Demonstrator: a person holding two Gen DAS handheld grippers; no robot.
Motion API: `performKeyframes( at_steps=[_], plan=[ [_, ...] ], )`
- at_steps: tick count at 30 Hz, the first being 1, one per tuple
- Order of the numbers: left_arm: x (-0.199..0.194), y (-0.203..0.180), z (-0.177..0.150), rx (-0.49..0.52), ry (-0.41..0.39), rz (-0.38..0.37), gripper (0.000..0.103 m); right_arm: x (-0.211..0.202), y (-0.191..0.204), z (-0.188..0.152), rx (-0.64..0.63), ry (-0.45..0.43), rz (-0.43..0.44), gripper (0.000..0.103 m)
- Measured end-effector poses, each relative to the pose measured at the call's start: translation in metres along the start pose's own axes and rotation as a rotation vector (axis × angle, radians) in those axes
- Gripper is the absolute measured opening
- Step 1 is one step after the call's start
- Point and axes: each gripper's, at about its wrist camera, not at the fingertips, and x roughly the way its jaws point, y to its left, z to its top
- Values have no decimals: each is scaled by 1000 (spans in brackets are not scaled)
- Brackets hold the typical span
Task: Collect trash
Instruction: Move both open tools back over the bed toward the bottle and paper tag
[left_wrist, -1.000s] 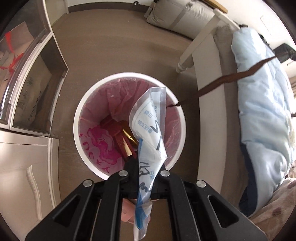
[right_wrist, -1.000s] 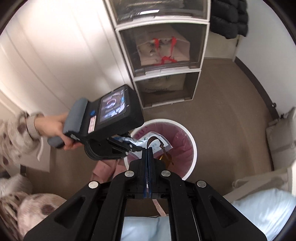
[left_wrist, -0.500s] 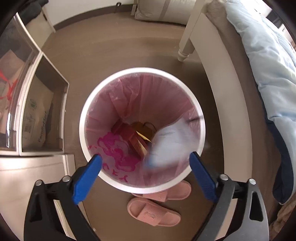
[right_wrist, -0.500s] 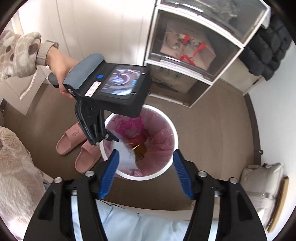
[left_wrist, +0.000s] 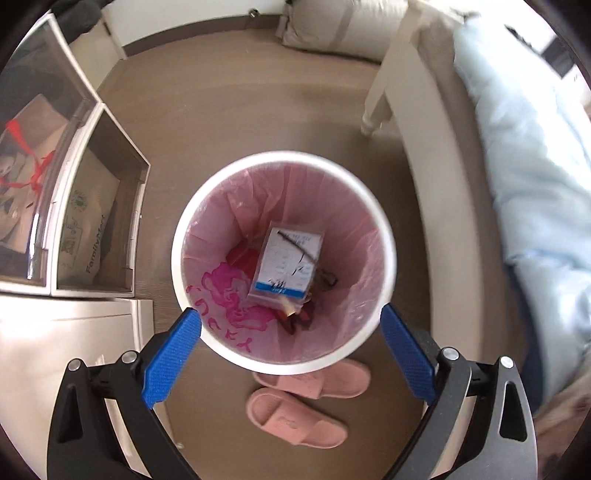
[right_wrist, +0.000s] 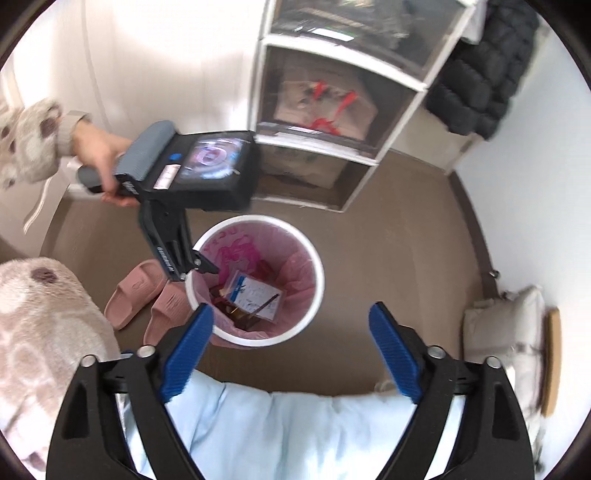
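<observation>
A white trash bin (left_wrist: 284, 157) with a pink liner stands on the brown floor. Inside it a clear plastic packet (left_wrist: 288, 264) with a blue and white label lies flat on red and gold wrappers, a thin brown strap (left_wrist: 299, 249) across it. My left gripper (left_wrist: 290, 317) hangs open straight above the bin, nothing between its blue pads. The right wrist view shows the same bin (right_wrist: 318, 273) and packet (right_wrist: 255, 295). My right gripper (right_wrist: 291, 310) is near the bin's close edge, its jaws opening and empty. A hand (right_wrist: 98, 155) holds the left tool.
Two pink slippers (left_wrist: 295, 406) lie beside the bin. A drawer unit (left_wrist: 92, 221) with paper bags stands to the left. A bed with a pale blue duvet (left_wrist: 535, 184) and white frame (left_wrist: 384, 85) runs along the right. A grey cushion (left_wrist: 332, 26) leans on the far wall.
Both grippers were shut, the left on the packet and the right on the brown strap. Both have opened wide, and the packet and strap have dropped into the bin.
</observation>
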Motion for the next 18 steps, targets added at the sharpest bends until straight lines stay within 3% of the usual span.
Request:
performKeyframes(
  at_steps=[5, 9, 18],
  plan=[
    [-53, -21, -2, -32, -91, 18, 98, -51, -13, -23, 164, -91, -83, 96],
    [-97, -56, -3, 22, -180, 69, 98, -89, -22, -50, 308, -135, -123, 96],
    [-173, -137, 0, 113, -327, 72, 98, -163, -20, -124, 468, -209, -221, 96]
  ],
)
